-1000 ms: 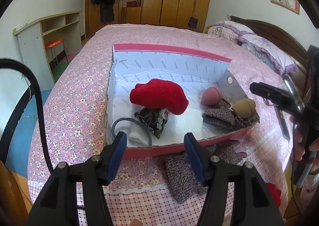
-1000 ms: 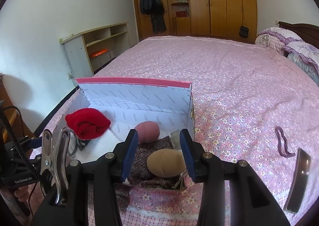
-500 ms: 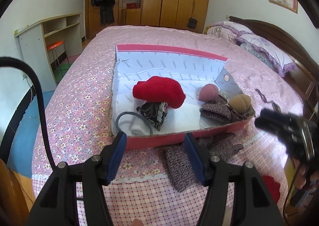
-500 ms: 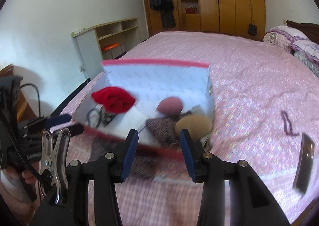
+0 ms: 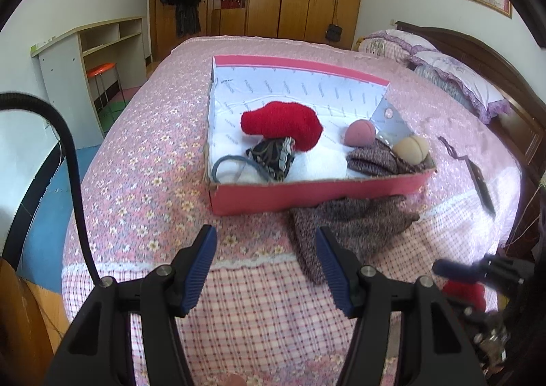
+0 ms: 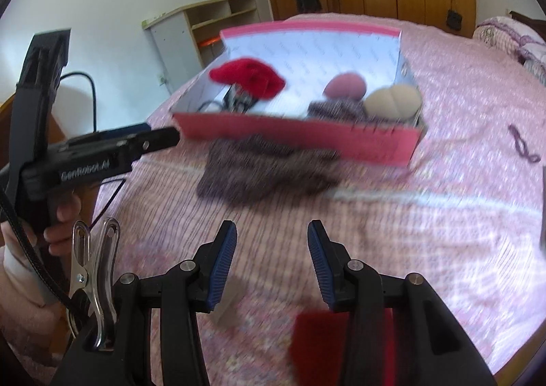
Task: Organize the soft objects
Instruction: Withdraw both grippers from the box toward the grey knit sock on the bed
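Note:
An open red box [image 5: 307, 193] lies on the bed and holds a fluffy red piece [image 5: 281, 125], a dark patterned pouch [image 5: 271, 157], a pink sponge [image 5: 359, 133], a tan sponge [image 5: 410, 149] and a mottled knit piece [image 5: 372, 161]. Another mottled knit cloth [image 5: 351, 225] lies on the bedspread against the box's near wall. My left gripper [image 5: 265, 236] hovers open and empty, short of that cloth. My right gripper [image 6: 272, 229] is open and empty too, near the bed's front edge. A second red piece [image 6: 320, 345], blurred, lies just below its fingers.
A purple hair tie [image 6: 523, 147] and a dark flat object [image 5: 481, 188] lie on the bedspread right of the box. Pillows [image 5: 454, 72] and a headboard are at far right. A white shelf desk [image 5: 85, 52] with an orange stool stands left, wardrobes behind.
My right gripper has pulled back from the box and sunk toward the bed's front edge; the tan sponge stays in the box. My left gripper has backed away a little.

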Demonstrator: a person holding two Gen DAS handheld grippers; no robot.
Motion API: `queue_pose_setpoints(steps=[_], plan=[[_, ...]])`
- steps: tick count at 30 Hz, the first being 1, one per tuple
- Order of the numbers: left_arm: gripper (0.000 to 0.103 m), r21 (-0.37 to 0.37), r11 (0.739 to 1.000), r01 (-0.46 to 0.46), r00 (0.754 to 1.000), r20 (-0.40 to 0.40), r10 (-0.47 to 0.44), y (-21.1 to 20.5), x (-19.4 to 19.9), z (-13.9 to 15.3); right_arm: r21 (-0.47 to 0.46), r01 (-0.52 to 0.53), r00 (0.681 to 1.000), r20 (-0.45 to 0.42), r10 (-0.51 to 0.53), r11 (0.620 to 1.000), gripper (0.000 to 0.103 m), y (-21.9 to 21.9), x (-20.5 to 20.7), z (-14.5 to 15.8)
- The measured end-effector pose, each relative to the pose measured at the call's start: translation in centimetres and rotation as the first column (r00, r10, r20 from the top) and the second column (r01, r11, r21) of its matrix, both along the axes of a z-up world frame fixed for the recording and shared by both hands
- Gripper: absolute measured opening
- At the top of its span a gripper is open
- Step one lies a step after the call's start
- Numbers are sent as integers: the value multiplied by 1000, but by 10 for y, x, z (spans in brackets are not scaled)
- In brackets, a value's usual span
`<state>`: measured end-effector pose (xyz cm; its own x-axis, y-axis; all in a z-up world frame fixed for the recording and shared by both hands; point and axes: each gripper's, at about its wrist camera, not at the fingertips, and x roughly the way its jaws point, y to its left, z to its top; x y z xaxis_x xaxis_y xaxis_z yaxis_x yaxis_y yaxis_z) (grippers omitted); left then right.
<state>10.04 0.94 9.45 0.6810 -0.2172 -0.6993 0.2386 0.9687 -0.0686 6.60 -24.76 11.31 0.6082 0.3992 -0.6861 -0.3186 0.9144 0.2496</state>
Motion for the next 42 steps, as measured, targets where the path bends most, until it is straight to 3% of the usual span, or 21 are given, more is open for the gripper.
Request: queue_pose_setpoints(steps=[7, 12, 20, 25, 32, 40, 42], plan=[[63, -2, 1000, -2, 1000, -10, 2, 4, -12, -6, 2, -23, 998, -64, 23, 1000, 41, 14, -22, -22], [63, -11, 1000, -7, 1000, -15, 7, 7, -19, -8, -36, -36, 998, -46, 34, 999, 39, 26, -31, -27], [63, -15, 1000, -4, 1000, -26, 3, 8, -23, -14, -80, -70, 997, -47, 67, 994, 24, 41, -33, -34], [63, -25, 1000, 4, 999, -41, -5, 4, -21, -17, -80, -79, 996, -39, 76, 994, 4, 43, -35, -35], [63, -31, 999, 39, 998, -58, -41, -12, -18, -21, -57, -86, 996, 33, 88, 995, 4, 36, -44, -17], [64, -51, 995, 83, 993, -79, -87, -35, -7, -25, -39, 3, 998, 70, 0, 999, 4, 4, -37, 2], [68, -55, 994, 95, 991, -93, -100, -43, -3, -28, -38, 28, 996, 80, -25, 999, 4, -6, -35, 5]])
